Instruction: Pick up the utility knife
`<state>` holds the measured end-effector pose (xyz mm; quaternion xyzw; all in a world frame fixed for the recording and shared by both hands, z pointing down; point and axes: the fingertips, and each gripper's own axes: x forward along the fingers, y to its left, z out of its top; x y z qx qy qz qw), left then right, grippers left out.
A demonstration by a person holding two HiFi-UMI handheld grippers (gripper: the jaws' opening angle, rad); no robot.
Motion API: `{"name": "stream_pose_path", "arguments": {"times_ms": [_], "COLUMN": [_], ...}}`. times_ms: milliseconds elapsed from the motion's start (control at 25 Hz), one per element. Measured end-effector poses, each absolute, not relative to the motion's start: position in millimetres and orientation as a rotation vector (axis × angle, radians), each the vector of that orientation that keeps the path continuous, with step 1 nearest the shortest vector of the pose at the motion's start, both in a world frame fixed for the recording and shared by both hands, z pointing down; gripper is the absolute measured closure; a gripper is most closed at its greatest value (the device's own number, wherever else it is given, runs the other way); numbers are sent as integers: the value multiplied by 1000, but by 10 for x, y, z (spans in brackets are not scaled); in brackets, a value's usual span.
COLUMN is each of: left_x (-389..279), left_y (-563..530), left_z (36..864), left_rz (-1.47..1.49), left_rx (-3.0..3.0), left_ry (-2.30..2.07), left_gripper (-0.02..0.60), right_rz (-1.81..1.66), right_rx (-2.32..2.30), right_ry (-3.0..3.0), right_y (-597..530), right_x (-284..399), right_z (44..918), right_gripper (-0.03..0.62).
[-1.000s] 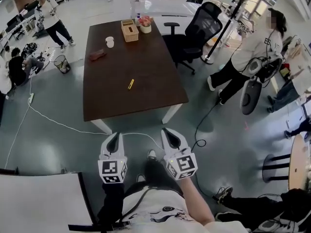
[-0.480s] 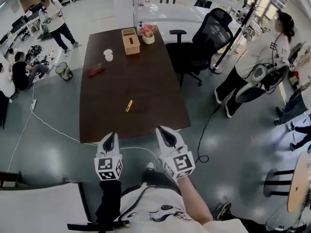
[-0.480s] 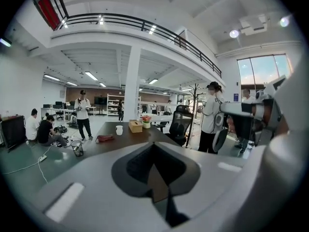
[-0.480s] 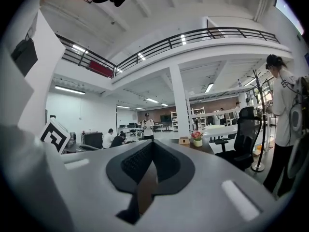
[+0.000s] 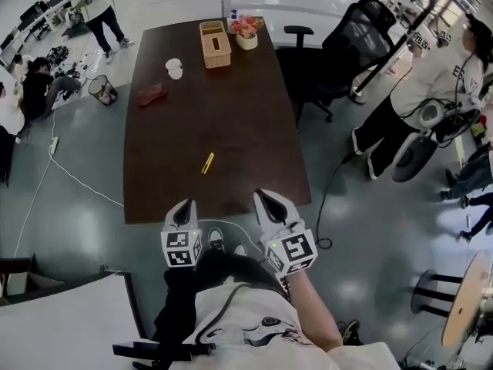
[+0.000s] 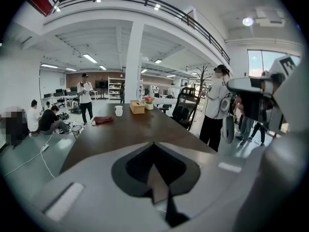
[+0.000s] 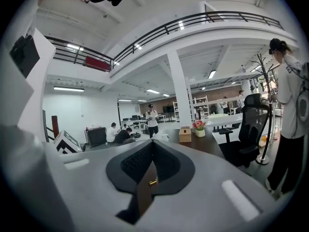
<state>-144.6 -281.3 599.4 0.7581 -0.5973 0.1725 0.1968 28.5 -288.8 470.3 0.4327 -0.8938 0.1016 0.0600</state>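
Utility knife (image 5: 208,163): yellow, flat on dark table (image 5: 254,114), just below frame centre. Long axis diagonal, lower left to upper right; blade end not discernible. Left gripper (image 5: 183,206) and right gripper (image 5: 266,200): jaws together, nothing between, lower centre at table's near edge, apart from knife.

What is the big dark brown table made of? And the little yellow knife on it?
The dark brown rectangular table looks like wood or veneer, smooth and slightly glossy: its top mirrors light in the left gripper view. The slim yellow utility knife is probably plastic-cased, going by its bright even colour, but it's too small to be sure.
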Motion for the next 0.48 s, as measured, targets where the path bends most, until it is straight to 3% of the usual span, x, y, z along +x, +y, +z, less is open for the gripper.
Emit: {"name": "stream_pose_path", "arguments": {"times_ms": [480], "left_x": [-1395], "left_y": [-3634], "left_z": [6753], "left_rz": [605], "left_rx": [2118], "left_ry": [-1495], "left_gripper": [578], "right_rz": [396], "right_rx": [1455], "right_ry": [-2475], "right_y": [-3750], "right_x": [268], "right_z": [5354], "right_gripper": [592]}}
